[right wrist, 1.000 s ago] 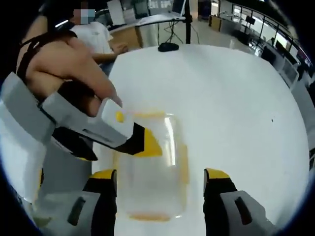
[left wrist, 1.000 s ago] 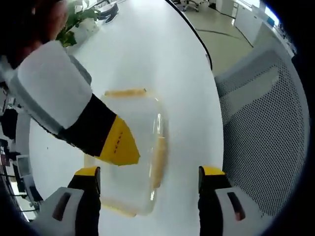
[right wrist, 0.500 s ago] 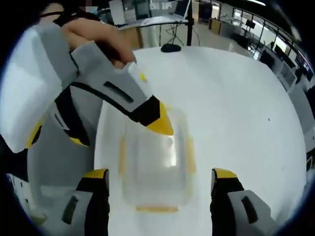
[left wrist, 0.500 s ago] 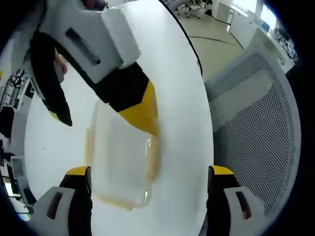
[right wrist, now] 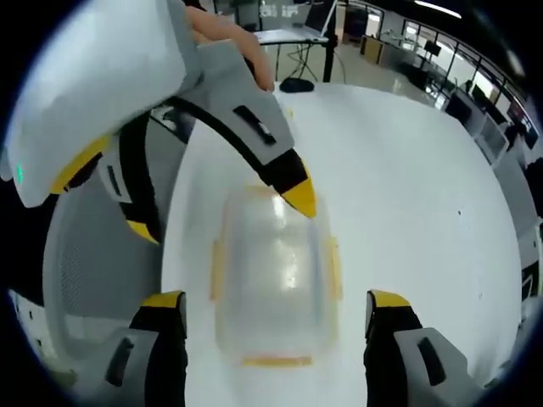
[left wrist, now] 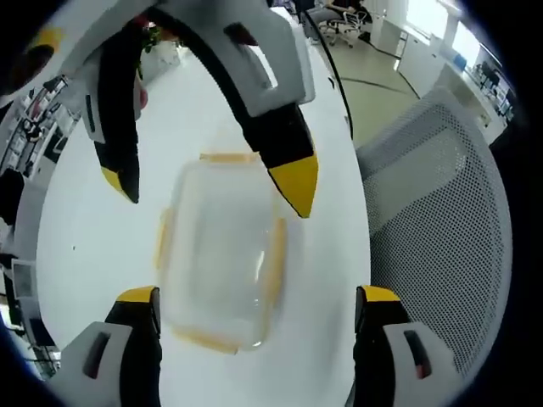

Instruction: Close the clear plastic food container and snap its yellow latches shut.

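The clear plastic container (left wrist: 219, 259) lies flat on the white table (left wrist: 102, 246), its lid resting on top. Yellow latches show along its edges: one at the far end (left wrist: 227, 157), one on the right side (left wrist: 276, 259) and one at the near end (right wrist: 271, 362). My left gripper (left wrist: 254, 303) is open, with the container's near end between its jaws. My right gripper (right wrist: 273, 305) is also open and straddles the container (right wrist: 273, 271) from the opposite end. In the left gripper view the right gripper (left wrist: 208, 182) reaches in from above. One of its yellow fingertips (left wrist: 297, 182) sits by the container's far right corner.
A grey mesh chair (left wrist: 441, 195) stands close to the table's curved edge, and shows again as the chair (right wrist: 85, 254) in the right gripper view. A black stand base (right wrist: 293, 83) sits at the table's far end. A hand (right wrist: 229, 34) holds the left gripper.
Both grippers have drawn back and lifted. The other gripper's yellow tip, earlier over the lid, now sits at the container's far end. The container lies centred between both pairs of jaws.
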Demonstrator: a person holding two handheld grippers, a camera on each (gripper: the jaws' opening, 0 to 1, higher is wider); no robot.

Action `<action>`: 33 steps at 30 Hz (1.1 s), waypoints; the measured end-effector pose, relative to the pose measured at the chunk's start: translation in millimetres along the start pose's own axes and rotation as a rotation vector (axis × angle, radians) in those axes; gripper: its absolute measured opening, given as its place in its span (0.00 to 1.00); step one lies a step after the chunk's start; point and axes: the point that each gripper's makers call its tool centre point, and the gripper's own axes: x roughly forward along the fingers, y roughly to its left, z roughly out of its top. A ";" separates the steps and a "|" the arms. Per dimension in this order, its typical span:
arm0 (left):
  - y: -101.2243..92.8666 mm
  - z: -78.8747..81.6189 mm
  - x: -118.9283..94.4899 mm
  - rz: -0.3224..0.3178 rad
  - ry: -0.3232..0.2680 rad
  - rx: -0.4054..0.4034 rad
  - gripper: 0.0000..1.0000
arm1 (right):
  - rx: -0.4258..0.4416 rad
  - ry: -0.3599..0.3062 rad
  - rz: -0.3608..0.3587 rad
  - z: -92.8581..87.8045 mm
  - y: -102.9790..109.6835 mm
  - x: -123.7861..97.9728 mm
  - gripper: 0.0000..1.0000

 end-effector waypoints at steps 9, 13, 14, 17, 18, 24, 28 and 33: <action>2.1 -8.5 -2.1 -0.017 0.002 0.007 0.96 | 0.001 0.015 0.005 -7.1 10.8 -3.0 0.88; 4.9 -9.7 -3.7 -0.024 -0.006 0.005 0.96 | -0.025 -0.004 -0.004 -6.5 10.9 -4.7 0.87; 5.2 -9.7 -3.9 -0.024 -0.007 0.006 0.95 | -0.033 -0.007 -0.005 -6.2 11.6 -5.1 0.87; 7.1 -10.4 -5.0 -0.037 -0.015 -0.006 0.95 | -0.024 0.019 -0.015 -10.0 11.1 -4.0 0.88; 7.7 -10.6 -5.2 -0.038 -0.017 -0.007 0.95 | -0.024 0.023 -0.016 -10.3 12.1 -3.7 0.88; 8.2 -12.8 -2.5 -0.079 -0.027 -0.009 0.95 | -0.047 0.025 -0.021 -11.8 16.4 -1.5 0.89; 8.2 -13.5 -1.7 -0.106 -0.023 0.002 0.92 | -0.062 0.031 -0.018 -16.4 18.6 -1.3 0.90; 12.8 -17.5 0.0 -0.115 -0.015 0.004 0.93 | -0.063 0.036 -0.016 -20.8 17.1 0.1 0.90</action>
